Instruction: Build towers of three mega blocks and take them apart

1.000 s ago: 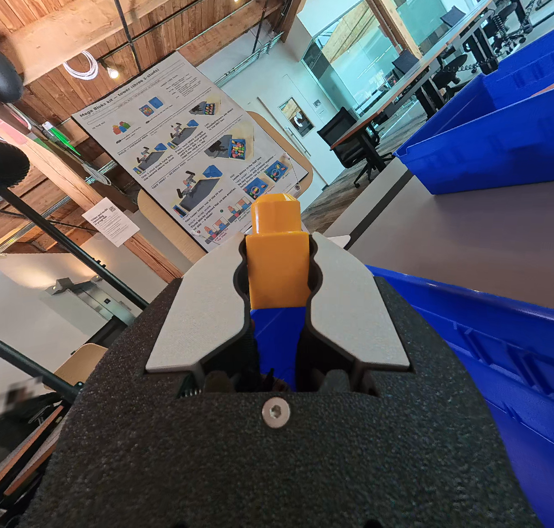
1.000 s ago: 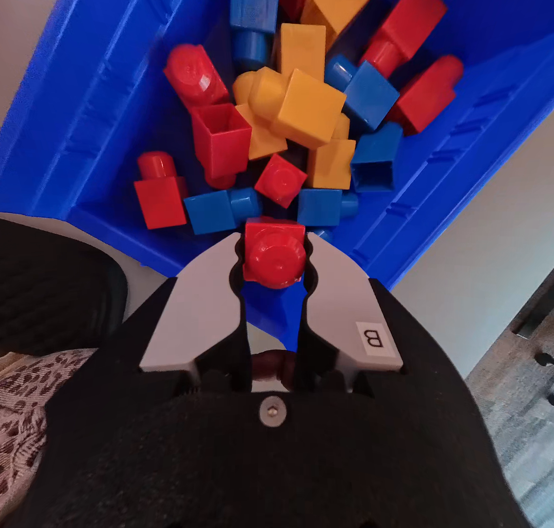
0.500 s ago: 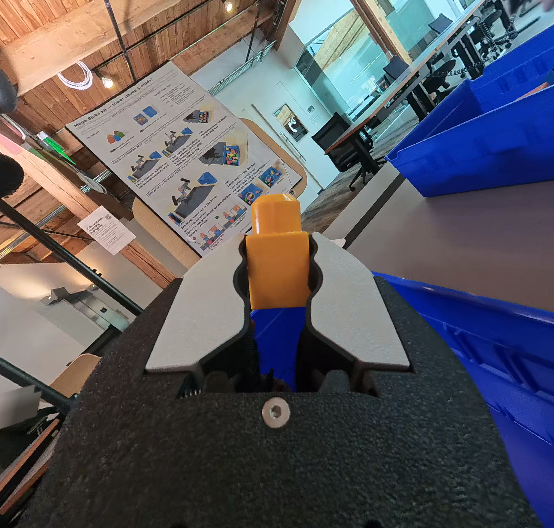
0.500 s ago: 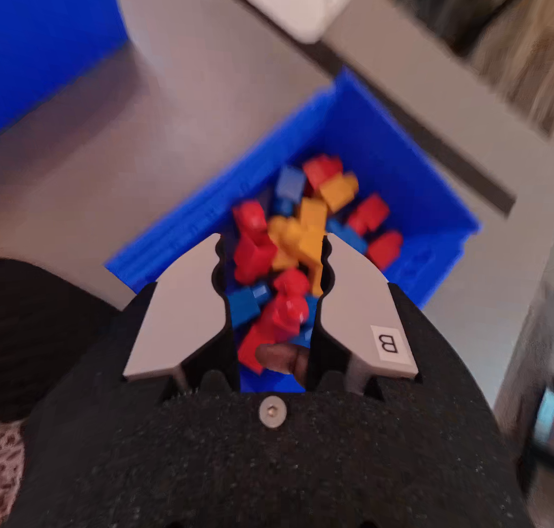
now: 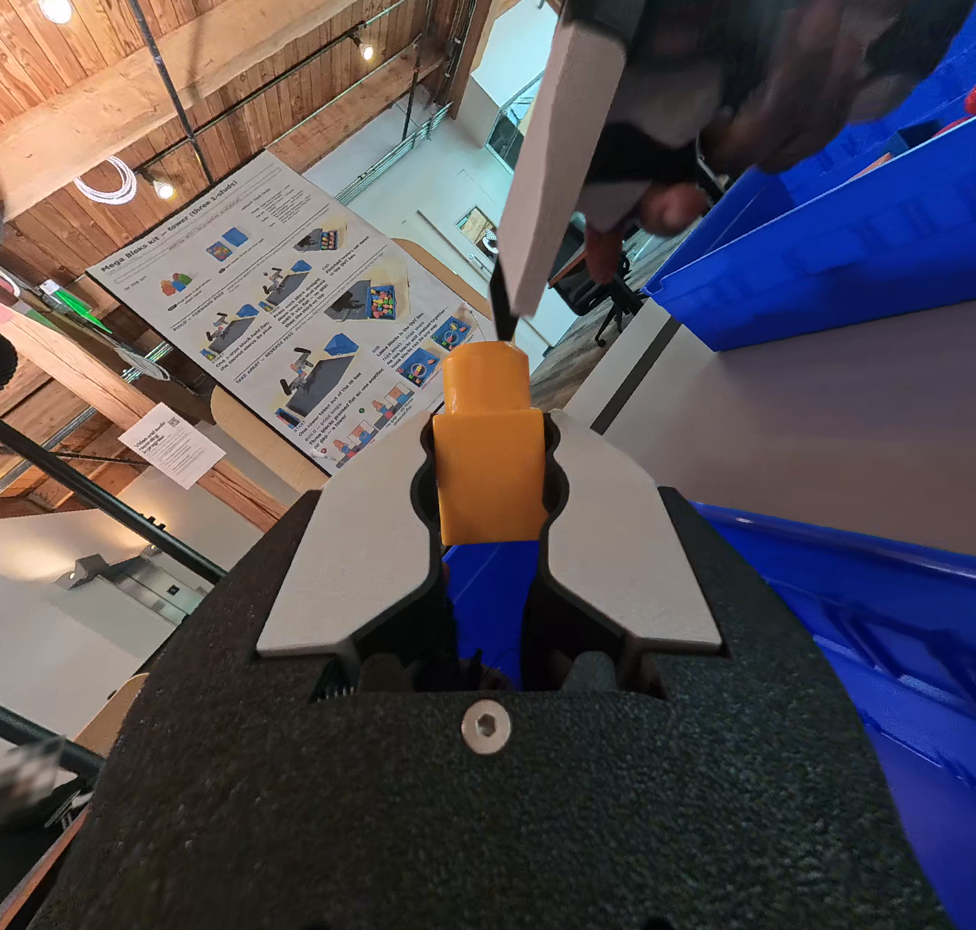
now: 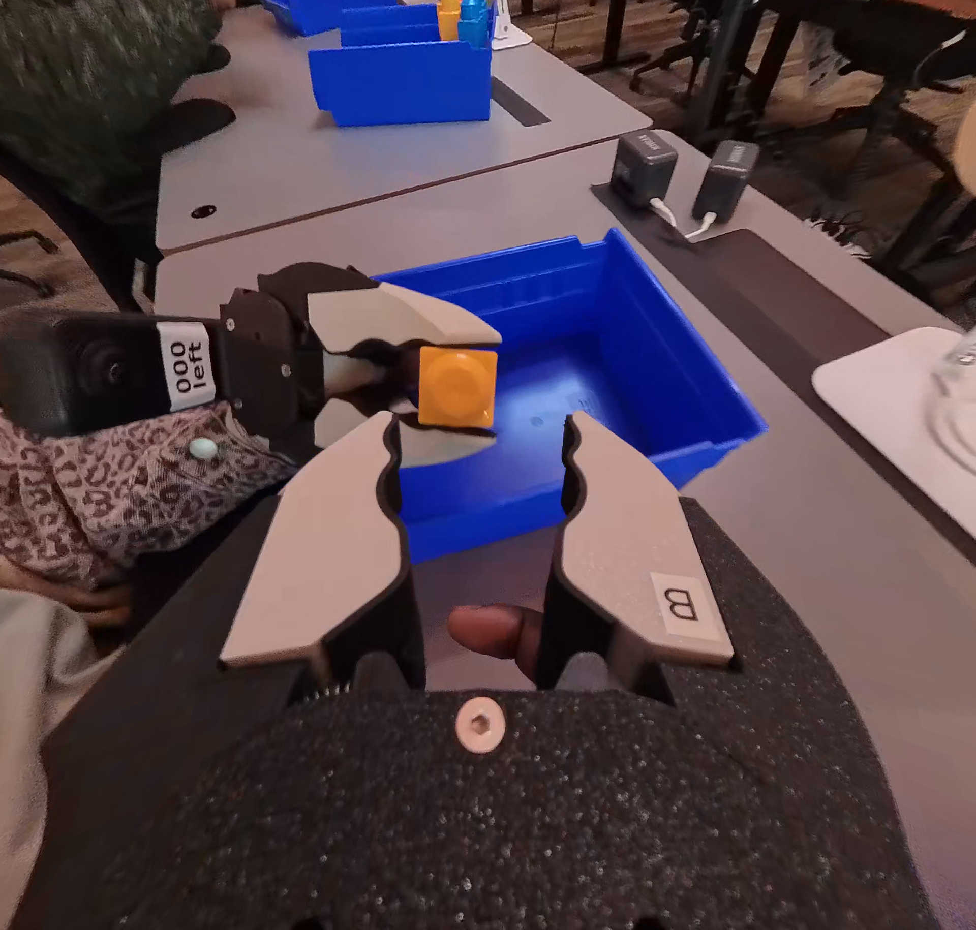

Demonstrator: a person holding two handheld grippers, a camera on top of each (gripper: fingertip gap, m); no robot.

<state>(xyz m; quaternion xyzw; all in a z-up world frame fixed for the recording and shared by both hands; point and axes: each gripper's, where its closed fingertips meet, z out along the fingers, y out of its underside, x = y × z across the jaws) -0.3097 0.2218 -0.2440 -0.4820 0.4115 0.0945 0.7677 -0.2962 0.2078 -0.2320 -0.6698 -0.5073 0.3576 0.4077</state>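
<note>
My left gripper [image 5: 488,424] is shut on an orange mega block [image 5: 488,461], with its stud pointing forward. The right wrist view shows that gripper [image 6: 494,390] from the side, holding the orange block [image 6: 457,387] above an empty blue bin [image 6: 660,355]. My right gripper [image 6: 480,424] is open and empty, just short of the orange block. One of its fingers [image 5: 554,165] comes down from the top right of the left wrist view, its tip just above the stud.
Two blue bins show in the left wrist view, one near [image 5: 845,614] and one farther back [image 5: 818,260]. Across the grey table [image 6: 792,561] are more blue bins [image 6: 401,81] with block towers [image 6: 459,7], two dark chargers [image 6: 644,165] and a white pad [image 6: 898,403]. Both grippers' tips are close together, under 4 cm apart.
My right gripper let go of a red block over the bin of loose blocks, opened, and swung across to face the orange block. My left gripper kept its hold.
</note>
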